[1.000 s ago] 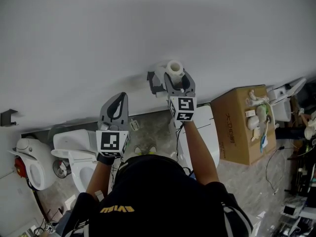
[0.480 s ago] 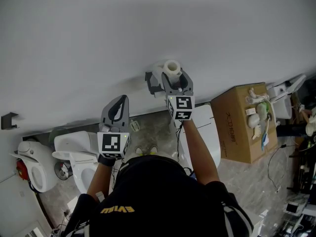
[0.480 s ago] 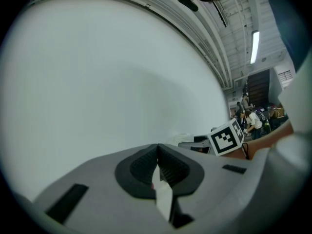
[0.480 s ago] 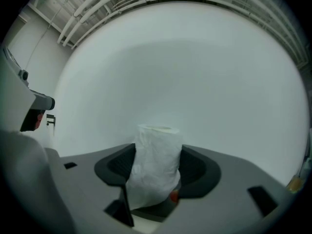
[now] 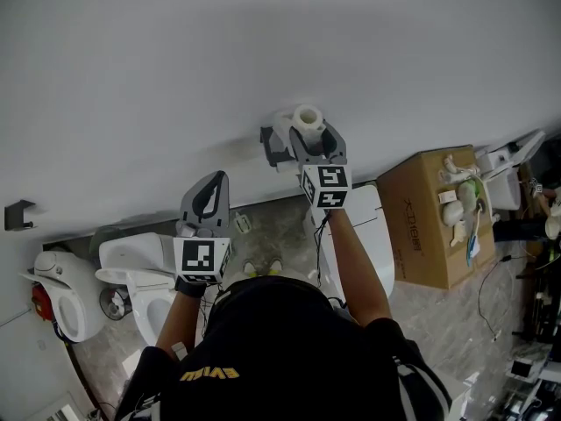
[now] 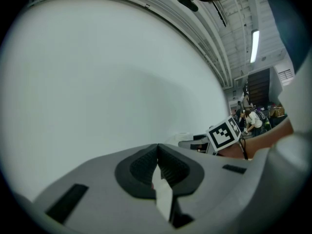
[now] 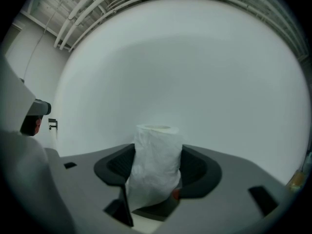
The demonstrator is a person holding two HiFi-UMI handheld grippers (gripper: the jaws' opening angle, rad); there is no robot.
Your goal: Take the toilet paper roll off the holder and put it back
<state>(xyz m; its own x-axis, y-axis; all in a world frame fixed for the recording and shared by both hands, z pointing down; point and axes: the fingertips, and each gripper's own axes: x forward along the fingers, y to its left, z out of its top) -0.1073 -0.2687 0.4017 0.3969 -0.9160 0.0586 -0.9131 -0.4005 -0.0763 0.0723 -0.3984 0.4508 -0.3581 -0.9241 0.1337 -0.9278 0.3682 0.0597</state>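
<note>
In the head view I see a big plain white wall [image 5: 263,60] that fills the upper half, with a small dark hook [image 5: 17,213] on it at the far left. Below it is a mottled stone floor [image 5: 280,226], where white toilets [image 5: 61,288] stand at the left and an open cardboard box [image 5: 429,217] with small things on top stands at the right. The right gripper [image 5: 308,134] reaches to the wall and clamps the toilet paper roll [image 5: 308,117]. The roll is close against the wall, just beside the dark holder [image 5: 273,146]; I cannot tell if it sits on the holder. The left gripper [image 5: 215,175] is lower and well apart from them. In the left gripper view its jaws are pressed together with nothing between them [image 6: 157,146]. Behind them there is only the bare wall, the marker cube [image 6: 224,134] of the other gripper, a ribbed ceiling [image 6: 229,28] with a long lamp [image 6: 254,45], and some people [image 6: 251,121] far back. In the right gripper view the black pads press on both sides of the upright, wrinkled white roll [image 7: 155,179], in front of the same empty wall.
</note>
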